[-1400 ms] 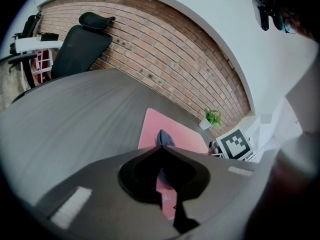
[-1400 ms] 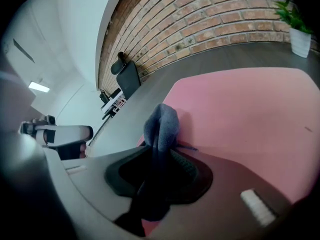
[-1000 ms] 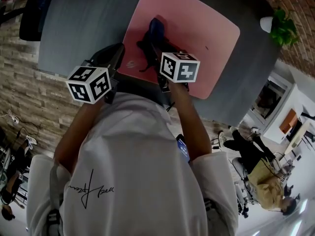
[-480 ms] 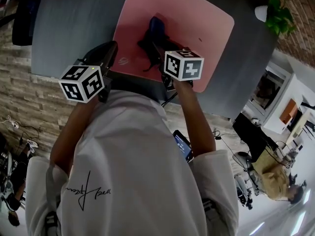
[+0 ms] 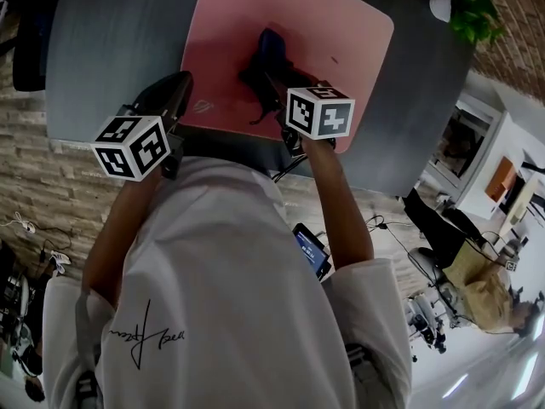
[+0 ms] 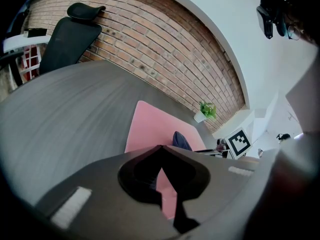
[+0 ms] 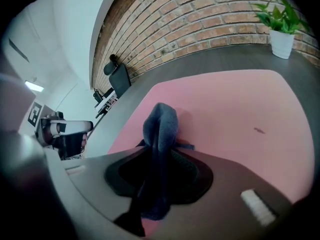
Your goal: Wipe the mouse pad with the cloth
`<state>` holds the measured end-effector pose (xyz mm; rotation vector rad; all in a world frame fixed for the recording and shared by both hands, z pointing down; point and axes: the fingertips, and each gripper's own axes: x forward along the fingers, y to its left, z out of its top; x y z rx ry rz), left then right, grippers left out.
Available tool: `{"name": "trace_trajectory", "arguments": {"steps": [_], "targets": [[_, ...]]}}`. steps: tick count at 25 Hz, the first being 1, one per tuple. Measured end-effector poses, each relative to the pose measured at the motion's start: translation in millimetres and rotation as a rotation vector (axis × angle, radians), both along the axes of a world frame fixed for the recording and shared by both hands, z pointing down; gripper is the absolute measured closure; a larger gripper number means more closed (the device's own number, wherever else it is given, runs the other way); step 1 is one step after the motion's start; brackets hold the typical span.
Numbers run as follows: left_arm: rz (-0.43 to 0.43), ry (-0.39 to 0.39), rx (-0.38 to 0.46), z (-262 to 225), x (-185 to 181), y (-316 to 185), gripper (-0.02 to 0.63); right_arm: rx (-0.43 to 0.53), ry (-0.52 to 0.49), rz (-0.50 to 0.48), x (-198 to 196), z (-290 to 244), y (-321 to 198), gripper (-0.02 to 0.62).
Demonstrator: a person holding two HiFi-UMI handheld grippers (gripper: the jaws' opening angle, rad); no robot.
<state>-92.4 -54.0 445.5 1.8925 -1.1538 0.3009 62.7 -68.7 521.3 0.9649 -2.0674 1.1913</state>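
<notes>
A: Cloth?
B: Dark blue cloth (image 7: 160,126), bunched upright on the pink mouse pad (image 7: 235,109) near its 6 o'clock edge, clamped tight in the right gripper (image 7: 159,151).
A: Other one?
B: Left gripper (image 6: 161,148) at the pad's 8 o'clock, jaws closed together, empty.
A: Surroundings?
B: Grey table (image 5: 111,41); potted plant (image 5: 467,8) at 1 o'clock; brick wall (image 7: 210,19); black office chair (image 6: 70,34).

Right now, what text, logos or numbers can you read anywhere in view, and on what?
No text reads clearly.
White shirt: black handwritten script, not legible.
Mouse pad: small pale mark near its near edge, too small to read.
Phone: screen too small to read.
Marker cubes: black-and-white square patterns, no words.
</notes>
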Motion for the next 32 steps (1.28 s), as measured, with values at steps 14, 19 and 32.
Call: {"name": "trace_trajectory", "arguments": {"steps": [14, 19, 32], "targets": [[0.026, -0.017, 0.014, -1.6, 7.1, 4.3, 0.593, -0.001, 0.014, 0.059, 34.6, 1.6, 4.0, 0.485], [0.021, -0.022, 0.018, -2.8, 8.3, 3.5, 0.594, -0.009, 0.006, 0.084, 50.3, 2.9, 3.9, 0.485], [0.042, -0.034, 0.036, -5.4, 10.9, 1.7, 0.592, -0.026, 0.029, 0.157, 86.1, 6.1, 1.4, 0.482]]}}
